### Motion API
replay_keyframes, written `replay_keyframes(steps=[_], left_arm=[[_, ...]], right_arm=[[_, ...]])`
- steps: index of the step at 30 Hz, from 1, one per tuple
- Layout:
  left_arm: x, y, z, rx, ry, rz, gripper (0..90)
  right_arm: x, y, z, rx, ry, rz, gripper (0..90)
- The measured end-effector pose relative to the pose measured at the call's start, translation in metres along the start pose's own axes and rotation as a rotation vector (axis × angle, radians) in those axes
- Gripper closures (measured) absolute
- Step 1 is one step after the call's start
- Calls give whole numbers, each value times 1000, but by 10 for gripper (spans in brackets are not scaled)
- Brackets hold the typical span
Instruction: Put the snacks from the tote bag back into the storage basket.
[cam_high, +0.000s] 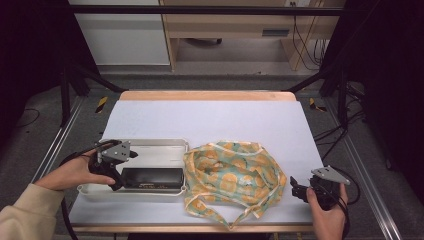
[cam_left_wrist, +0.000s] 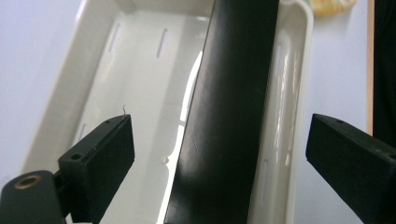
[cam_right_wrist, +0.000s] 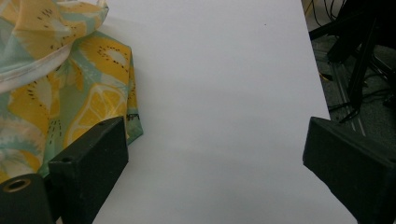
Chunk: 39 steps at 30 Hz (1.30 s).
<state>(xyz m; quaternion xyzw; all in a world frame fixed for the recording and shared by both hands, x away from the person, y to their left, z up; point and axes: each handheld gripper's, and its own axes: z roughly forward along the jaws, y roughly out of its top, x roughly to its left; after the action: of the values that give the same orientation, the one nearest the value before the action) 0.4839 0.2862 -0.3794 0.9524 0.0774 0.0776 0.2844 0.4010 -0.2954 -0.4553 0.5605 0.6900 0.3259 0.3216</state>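
Note:
A white plastic tray (cam_high: 150, 148) lies at the table's left front, with a flat black box (cam_high: 152, 178) inside along its near wall. My left gripper (cam_high: 125, 169) hovers over the tray's left end. In the left gripper view, my left gripper (cam_left_wrist: 219, 135) is open: its jaws stand wide on either side of the black box (cam_left_wrist: 233, 93) without touching it, above the tray (cam_left_wrist: 140, 70). A lemon-print cloth bag (cam_high: 232, 175) lies crumpled right of the tray. My right gripper (cam_high: 296, 189) rests at the front right. In its own view, my right gripper (cam_right_wrist: 215, 140) is open over bare table, beside the bag (cam_right_wrist: 56, 79).
The white table top (cam_high: 210, 120) stretches bare behind the tray and bag, ending at a wooden strip (cam_high: 207, 95). Dark frame posts (cam_high: 65, 95) and floor cables (cam_high: 345, 135) flank both sides. The bag's handles (cam_high: 240, 217) trail to the front edge.

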Motion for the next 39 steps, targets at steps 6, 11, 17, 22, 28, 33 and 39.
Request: replay_keyframes(steps=[6, 11, 17, 22, 28, 33, 39], left_arm=[[-8, 13, -12, -14, 44, -17, 80], [-12, 18, -15, -25, 70, -43, 80], [-13, 21, -14, -47, 135, -147, 80], [-9, 15, -14, -147, 221, -292, 80], [-3, -2, 3, -172, 358, -472, 96], [-1, -10, -5, -199, 406, -514, 92], [6, -51, -23, -253, 521, -637, 90]], right_arm=[[1, 0, 0, 3, 6, -2, 72], [1, 0, 0, 3, 6, -3, 72], [2, 0, 1, 5, 8, -7, 71], [3, 0, 2, 8, 12, -9, 71], [2, 1, 1, 2, 14, -4, 71], [2, 1, 1, -1, 20, -7, 71], [3, 1, 2, 1, 16, -11, 70]])
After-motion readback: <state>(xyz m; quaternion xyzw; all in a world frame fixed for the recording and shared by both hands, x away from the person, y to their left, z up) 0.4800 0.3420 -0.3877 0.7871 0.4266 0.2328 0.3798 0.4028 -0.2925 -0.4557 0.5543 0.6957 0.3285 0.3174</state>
